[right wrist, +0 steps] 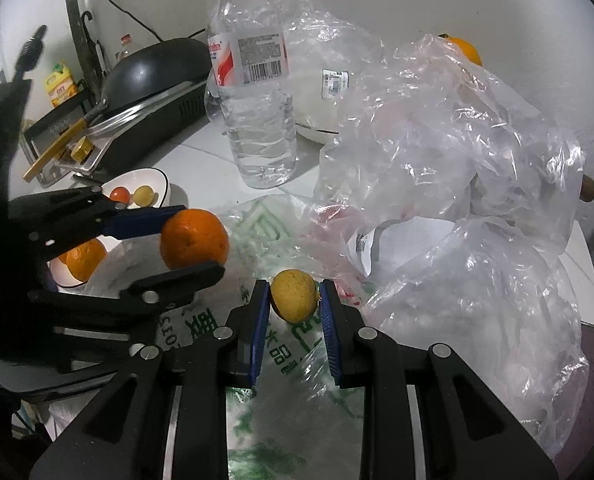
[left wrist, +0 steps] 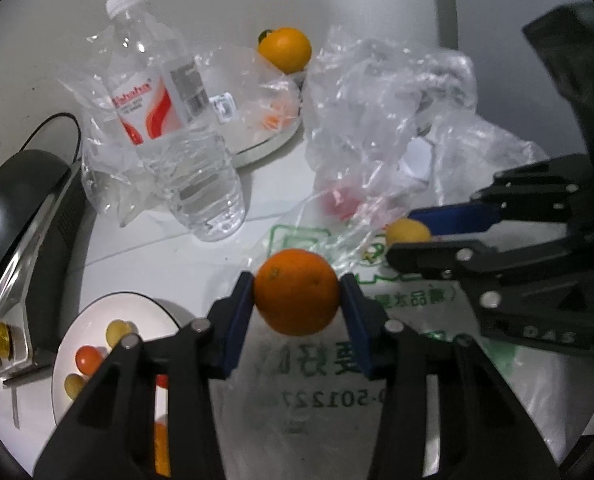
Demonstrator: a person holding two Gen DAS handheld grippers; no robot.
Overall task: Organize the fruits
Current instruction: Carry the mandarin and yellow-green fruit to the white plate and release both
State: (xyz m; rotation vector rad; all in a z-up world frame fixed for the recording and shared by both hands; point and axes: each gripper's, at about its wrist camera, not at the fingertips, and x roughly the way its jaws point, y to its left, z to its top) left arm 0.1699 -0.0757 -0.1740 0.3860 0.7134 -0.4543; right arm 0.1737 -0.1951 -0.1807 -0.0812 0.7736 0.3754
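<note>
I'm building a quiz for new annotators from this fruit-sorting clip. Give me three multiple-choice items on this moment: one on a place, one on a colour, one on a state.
1. Where does the water bottle stand?
A. Upright on the counter, beyond the fruit being held
B. Inside the white bowl
C. On the black pan

2. What colour is the small fruit in the right claw?
A. Green
B. Yellow
C. Purple

3. What is the state of the left claw?
A. Open and holding nothing
B. Shut on the bottle cap
C. Shut on the orange

Answers:
1 A: the bottle stands on the white counter behind the claws, with its cap on top.
2 B: the right wrist view shows a yellow fruit between the blue pads.
3 C: both blue pads press the sides of the orange.
</note>
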